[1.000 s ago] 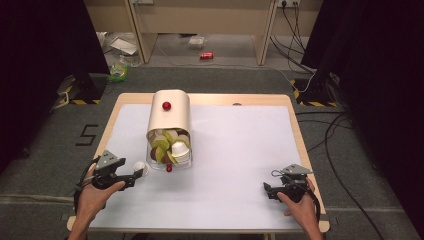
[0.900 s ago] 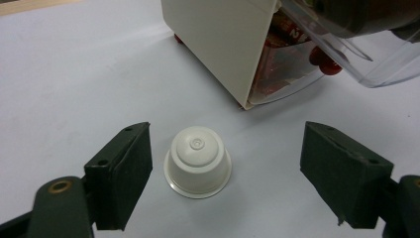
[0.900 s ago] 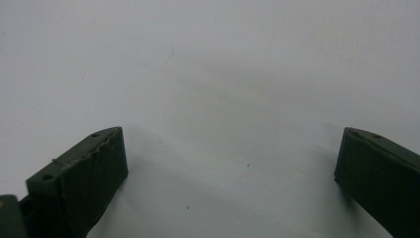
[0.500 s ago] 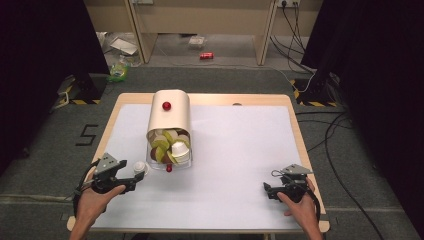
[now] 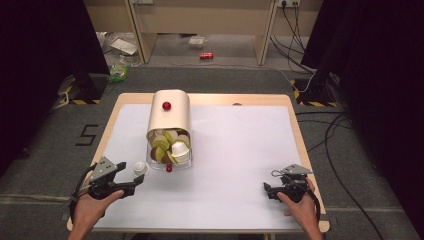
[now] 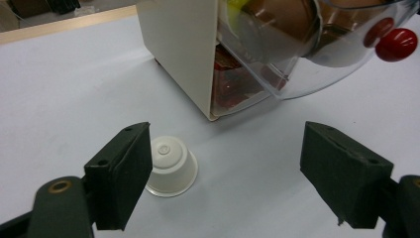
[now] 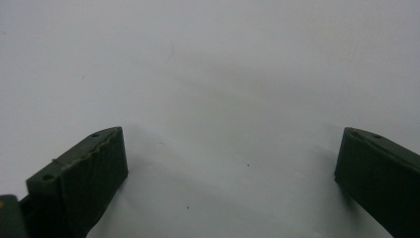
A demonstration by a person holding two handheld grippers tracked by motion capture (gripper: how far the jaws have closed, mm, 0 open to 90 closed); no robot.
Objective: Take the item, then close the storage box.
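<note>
White surface (image 5: 235,150) carries our dispenser (image 5: 170,117). Our left gripper (image 6: 225,168) holds its fingers (image 6: 121,173) wide apart, empty, with the pod (image 6: 171,166) just beside one, perhaps touching. Our right gripper (image 7: 230,178) gapes empty.

A wooden table (image 5: 110,131) fills the middle of the high view, its top almost wholly covered by a white sheet (image 5: 240,150), with bare wood showing as a rim around it. Left of centre on the sheet stands a cream dispenser (image 5: 170,117) with a clear front full of coffee capsules. Just below and left of it, a single white capsule (image 5: 140,168) sits upside down on the sheet, apart from the dispenser (image 6: 183,54).
</note>
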